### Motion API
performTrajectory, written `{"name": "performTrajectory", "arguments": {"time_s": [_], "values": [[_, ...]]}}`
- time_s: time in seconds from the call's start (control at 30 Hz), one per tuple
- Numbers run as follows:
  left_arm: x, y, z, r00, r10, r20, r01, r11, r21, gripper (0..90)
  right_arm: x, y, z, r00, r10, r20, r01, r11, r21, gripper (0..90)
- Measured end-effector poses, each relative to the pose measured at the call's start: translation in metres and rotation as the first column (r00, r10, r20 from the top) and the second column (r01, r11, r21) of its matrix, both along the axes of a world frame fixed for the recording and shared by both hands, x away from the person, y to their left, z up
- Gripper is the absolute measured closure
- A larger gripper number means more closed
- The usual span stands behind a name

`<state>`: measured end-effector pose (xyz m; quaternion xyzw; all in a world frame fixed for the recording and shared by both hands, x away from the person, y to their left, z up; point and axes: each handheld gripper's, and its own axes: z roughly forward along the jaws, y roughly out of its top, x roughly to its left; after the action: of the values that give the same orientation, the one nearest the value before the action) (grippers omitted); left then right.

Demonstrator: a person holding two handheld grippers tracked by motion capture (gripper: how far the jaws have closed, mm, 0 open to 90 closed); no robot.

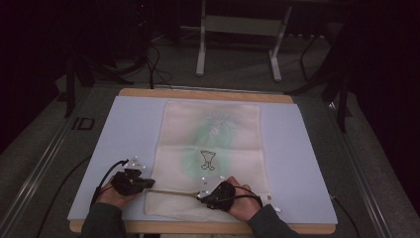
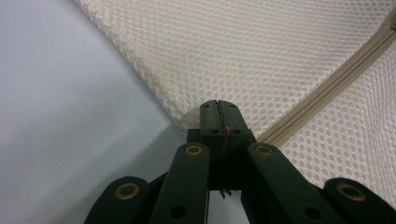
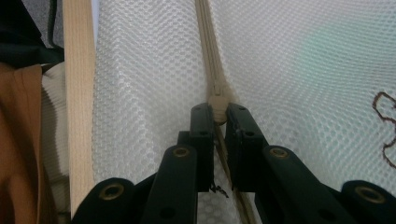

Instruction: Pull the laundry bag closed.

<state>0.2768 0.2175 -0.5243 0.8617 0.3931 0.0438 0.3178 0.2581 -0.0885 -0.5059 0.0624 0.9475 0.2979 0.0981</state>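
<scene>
Lying flat on a pale blue mat, a cream mesh laundry bag spans the middle of the table, zipper end toward the person. Zipper runs across the bag's near end, between the two hand-held grippers. Zipper slider sits right at the tips of the right hand-held gripper; jaws nearly together, pinching the slider between them, tape running on ahead of the tips. Left hand-held gripper at the bag's corner edge: jaws pressed fully together, mesh fabric caught at the tips, mat to its left side, zipper off to its right. In the high view, left hand-held gripper sits at the bag's near left corner, right hand-held gripper farther along the same zipper line. Green tint and a small dark embroidered figure lie beyond the right one, mid-bag. Wooden table edge runs beside the right one's left.
</scene>
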Motion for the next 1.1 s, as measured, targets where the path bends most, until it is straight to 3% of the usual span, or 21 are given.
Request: {"name": "performTrajectory", "arguments": {"time_s": [1.1], "values": [[0.000,0.000,0.000,1.0000,0.002,0.001,-0.002,1.0000,-0.002,89.6,-0.002,-0.033,-0.001,0.9991,-0.041,-0.005,0.041,0.999,-0.022,82.1]]}}
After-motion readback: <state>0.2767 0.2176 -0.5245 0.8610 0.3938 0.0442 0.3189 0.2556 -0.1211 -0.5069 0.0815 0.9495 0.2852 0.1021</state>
